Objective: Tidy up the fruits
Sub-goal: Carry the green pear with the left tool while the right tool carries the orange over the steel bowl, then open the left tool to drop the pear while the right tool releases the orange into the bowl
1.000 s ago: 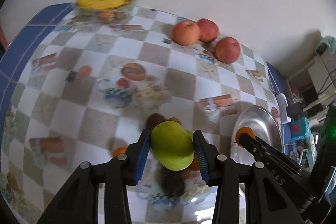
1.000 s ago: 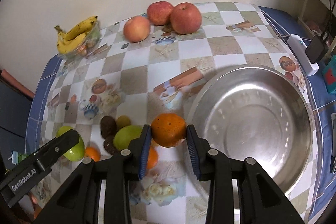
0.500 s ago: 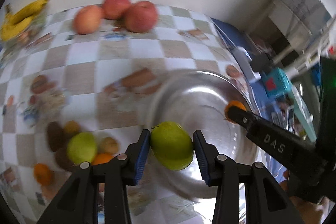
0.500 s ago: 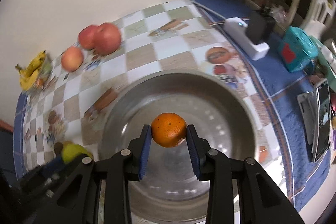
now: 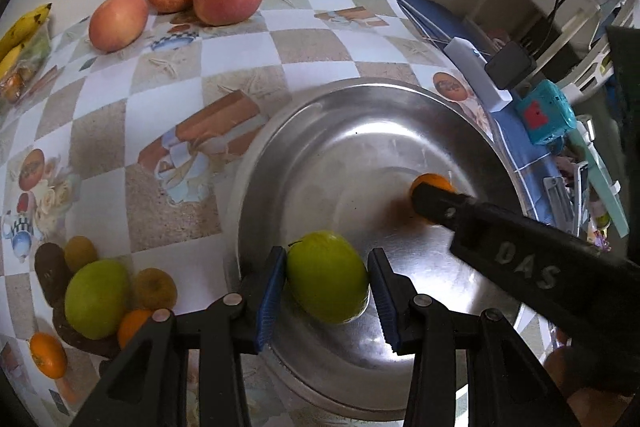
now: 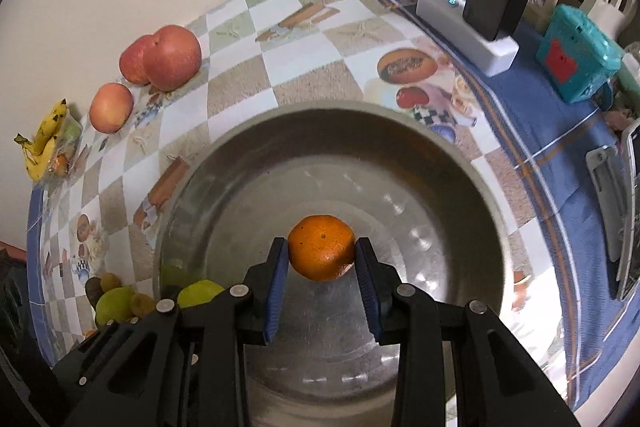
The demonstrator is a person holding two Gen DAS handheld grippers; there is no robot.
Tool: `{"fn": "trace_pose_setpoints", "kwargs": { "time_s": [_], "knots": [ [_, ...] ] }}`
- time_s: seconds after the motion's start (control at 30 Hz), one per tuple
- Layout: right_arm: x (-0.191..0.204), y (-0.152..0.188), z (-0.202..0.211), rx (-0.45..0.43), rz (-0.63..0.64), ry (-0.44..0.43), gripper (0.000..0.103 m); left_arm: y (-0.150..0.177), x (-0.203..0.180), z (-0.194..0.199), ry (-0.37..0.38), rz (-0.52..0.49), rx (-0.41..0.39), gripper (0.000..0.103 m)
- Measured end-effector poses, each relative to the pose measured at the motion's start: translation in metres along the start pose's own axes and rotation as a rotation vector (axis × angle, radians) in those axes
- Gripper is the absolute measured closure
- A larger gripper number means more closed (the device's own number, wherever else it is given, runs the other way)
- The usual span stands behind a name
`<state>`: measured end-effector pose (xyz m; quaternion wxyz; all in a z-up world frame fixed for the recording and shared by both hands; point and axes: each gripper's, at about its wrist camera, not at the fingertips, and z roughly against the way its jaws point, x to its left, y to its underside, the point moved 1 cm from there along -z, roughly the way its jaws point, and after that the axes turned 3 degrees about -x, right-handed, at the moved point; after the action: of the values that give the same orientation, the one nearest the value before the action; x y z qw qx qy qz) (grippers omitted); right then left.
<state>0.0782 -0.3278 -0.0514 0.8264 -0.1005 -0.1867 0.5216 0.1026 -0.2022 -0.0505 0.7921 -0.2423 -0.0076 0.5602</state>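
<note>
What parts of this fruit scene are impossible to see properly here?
- Left view: the orange is mostly hidden behind the right gripper.
- Left view: the bananas are cut off by the picture's edge.
- Right view: the green fruit is half hidden behind the gripper frame.

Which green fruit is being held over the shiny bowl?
The green fruit between the left gripper fingers, over the metal bowl. The other green fruit lies on the table among small fruits.
</note>
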Motion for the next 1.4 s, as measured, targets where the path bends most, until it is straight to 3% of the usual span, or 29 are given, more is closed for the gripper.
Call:
{"fn": "trace_pose_setpoints", "kwargs": {
  "time_s": [0.57, 0.73, 1.13, 1.4],
  "knots": [
    [0.002, 0.0, -0.004, 0.023, 0.022, 0.018, 0.066, -0.002, 0.0, -0.004, 0.0, 0.014, 0.009, 0.057],
    [0.005, -0.001, -0.004, 0.03, 0.021, 0.014, 0.053, -0.002, 0.0, 0.0, 0.045, 0.05, 0.019, 0.044],
    [0.014, -0.011, 0.038, -0.077, 0.042, 0.005, 0.051, -0.01, -0.003, 0.035, 0.033, 0.035, -0.053, 0.038],
    [0.017, -0.012, 0.046, -0.09, 0.052, -0.001, 0.052, -0.009, 0.03, 0.053, 0.011, 0.138, -0.069, 0.038]
  ]
}}
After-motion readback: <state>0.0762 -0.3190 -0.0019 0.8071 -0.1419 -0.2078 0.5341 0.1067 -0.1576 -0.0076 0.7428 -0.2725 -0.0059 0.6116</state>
